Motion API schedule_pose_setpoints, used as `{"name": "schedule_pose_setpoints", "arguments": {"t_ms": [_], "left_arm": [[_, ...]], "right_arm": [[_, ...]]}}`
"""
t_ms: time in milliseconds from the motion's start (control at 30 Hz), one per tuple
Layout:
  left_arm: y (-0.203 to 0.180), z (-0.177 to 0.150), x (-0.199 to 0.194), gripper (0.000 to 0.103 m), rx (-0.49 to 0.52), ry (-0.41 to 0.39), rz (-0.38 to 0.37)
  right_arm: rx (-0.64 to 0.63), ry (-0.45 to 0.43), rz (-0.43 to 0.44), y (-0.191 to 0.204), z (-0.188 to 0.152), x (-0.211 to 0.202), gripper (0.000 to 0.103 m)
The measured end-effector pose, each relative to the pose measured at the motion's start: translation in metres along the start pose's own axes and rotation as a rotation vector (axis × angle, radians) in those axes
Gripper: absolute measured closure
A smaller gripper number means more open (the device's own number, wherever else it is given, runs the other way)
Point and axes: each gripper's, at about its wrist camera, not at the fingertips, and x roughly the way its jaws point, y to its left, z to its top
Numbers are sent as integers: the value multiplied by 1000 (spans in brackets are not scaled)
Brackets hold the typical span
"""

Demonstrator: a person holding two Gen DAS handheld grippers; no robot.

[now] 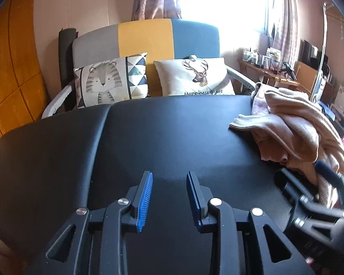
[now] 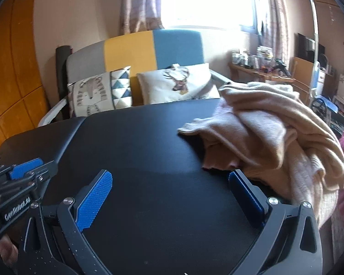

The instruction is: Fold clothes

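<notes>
Nearest the left wrist camera is the left gripper (image 1: 169, 197), its two blue pads a narrow gap apart, with nothing between them. It is over the bare black table (image 1: 149, 137). In the right wrist view the right gripper (image 2: 170, 198) is spread wide and holds nothing; its right finger (image 2: 245, 194) is just beside the near edge of the sweater (image 2: 263, 133), and I cannot tell if it touches the cloth.

The sweater is a beige and pale pink knit, lying crumpled in a heap on the right part of the table. Its long axis goes from the near right edge of the table toward the far side, and part of it hangs over the right edge. One ribbed cuff (image 1: 240, 121) lies flat on the table and points to the left, toward the middle of the table.

Behind the table there is a sofa (image 1: 146, 39) with a back in grey, yellow and blue. On it lean a tiger pillow (image 1: 103, 80) and a deer pillow (image 1: 195, 75). Farther right a wooden shelf (image 1: 270, 73) carries small items, under a bright window (image 1: 222, 4) with curtains.
</notes>
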Motion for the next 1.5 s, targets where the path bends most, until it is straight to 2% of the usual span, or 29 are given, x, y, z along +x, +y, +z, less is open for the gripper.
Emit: {"name": "schedule_pose_setpoints", "arguments": {"t_ms": [167,400,567,700,767,933,1033,1133,1333,1500], "left_arm": [[-20,-8,-3,72,109,-20,33],[-39,-8,1,72,121,44,26],[-40,-6,3,72,128,57,12],[-43,-6,8,72,142,71,10],[-45,-6,11,72,145,80,7],[-54,-5,22,72,162,109,-3],[-63,-1,26,72,178,116,-6],[-74,1,27,72,194,109,-15],[-87,1,27,72,222,110,-29],[-90,-2,30,72,234,127,-26]], "right_arm": [[10,8,-1,-18,2,2,0],[23,20,-2,-44,4,4,0],[34,21,0,-25,2,6,0],[66,34,-40,-26,-1,11,0],[87,28,-50,-51,-5,7,0],[146,15,-65,-40,-16,1,0],[207,12,-107,-59,-11,4,0],[252,33,-147,-79,8,5,0],[282,52,-158,-111,-4,-10,0],[284,76,-167,-121,-7,-16,0]]}}
